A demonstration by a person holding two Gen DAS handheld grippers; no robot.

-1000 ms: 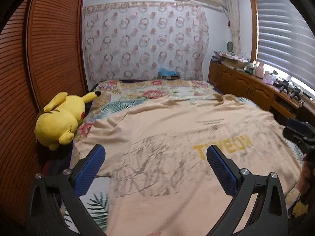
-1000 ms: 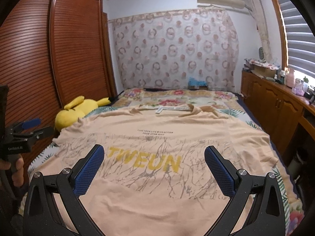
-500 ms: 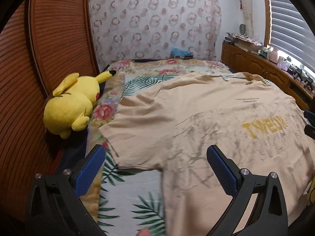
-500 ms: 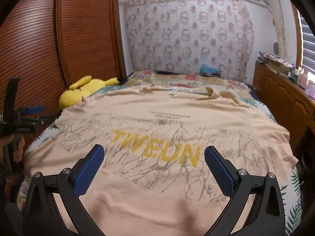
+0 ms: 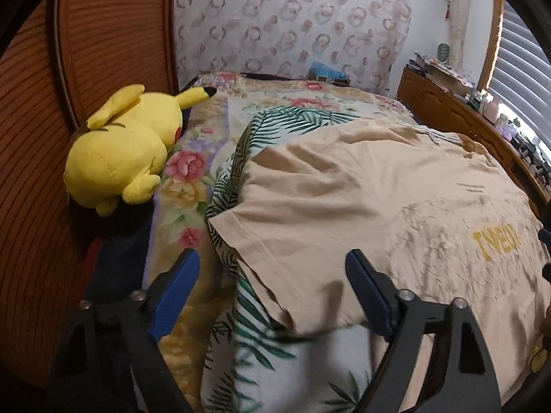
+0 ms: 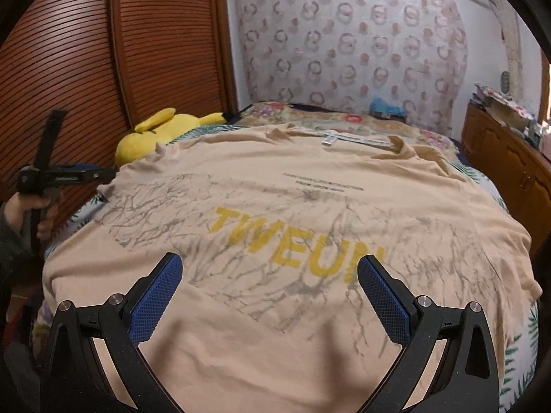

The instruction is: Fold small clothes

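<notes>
A beige T-shirt [image 5: 344, 199] [image 6: 310, 186] with yellow "TWEUN" lettering and a grey branch print lies spread face up on the bed, collar at the far end. My left gripper [image 5: 272, 292] hovers at the shirt's left sleeve [image 5: 292, 268]. Its jaws are closing with the sleeve's hem corner between them, and the blue pads stand clear of the cloth. My right gripper [image 6: 270, 296] is open just above the shirt's lower front, below the lettering, holding nothing. In the right wrist view a hand [image 6: 38, 210] holds the left gripper at the bed's left side.
A yellow plush toy [image 5: 120, 151] [image 6: 162, 130] lies at the bed's left edge against a louvred wooden wardrobe [image 6: 103, 69]. A floral and leaf-print bedcover [image 5: 193, 186] shows around the shirt. A wooden cabinet [image 6: 499, 158] with clutter runs along the right wall.
The left wrist view has swung left and down from the shirt's chest to its left sleeve, and its jaws have narrowed. The right gripper has sunk closer to the shirt.
</notes>
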